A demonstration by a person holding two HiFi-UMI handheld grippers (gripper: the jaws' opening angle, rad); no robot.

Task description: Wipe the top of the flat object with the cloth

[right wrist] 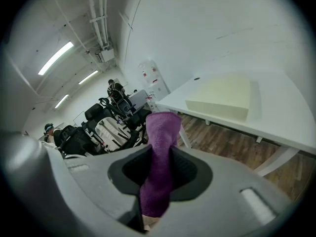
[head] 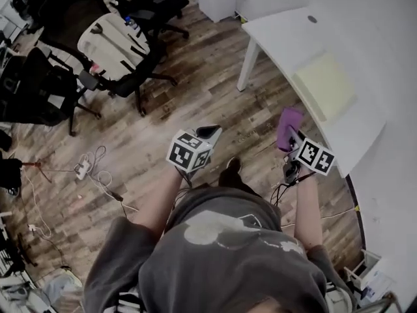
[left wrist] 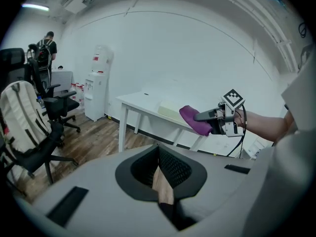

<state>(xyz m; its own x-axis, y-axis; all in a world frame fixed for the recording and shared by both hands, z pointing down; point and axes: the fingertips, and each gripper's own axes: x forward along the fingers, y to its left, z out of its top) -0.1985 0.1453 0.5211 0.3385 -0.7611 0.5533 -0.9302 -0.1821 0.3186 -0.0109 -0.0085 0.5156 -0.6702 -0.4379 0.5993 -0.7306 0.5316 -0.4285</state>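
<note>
A pale yellow flat slab (head: 324, 83) lies on the white table (head: 287, 28) at the right; it also shows in the right gripper view (right wrist: 222, 98) and the left gripper view (left wrist: 170, 111). My right gripper (head: 291, 137) is shut on a purple cloth (head: 288, 126), held in the air over the floor just short of the table's near edge. The cloth (right wrist: 159, 157) stands up between the jaws of the right gripper (right wrist: 160, 149). My left gripper (head: 208, 133) hangs over the wood floor, left of the table, with its jaws together and nothing held (left wrist: 159, 154).
Black office chairs (head: 98, 51) and a pale backpack (left wrist: 22, 120) stand to the left. Cables and a power strip (head: 83, 168) lie on the floor. A white water dispenser (left wrist: 96, 90) stands against the wall. A person (left wrist: 47, 51) stands at the far back.
</note>
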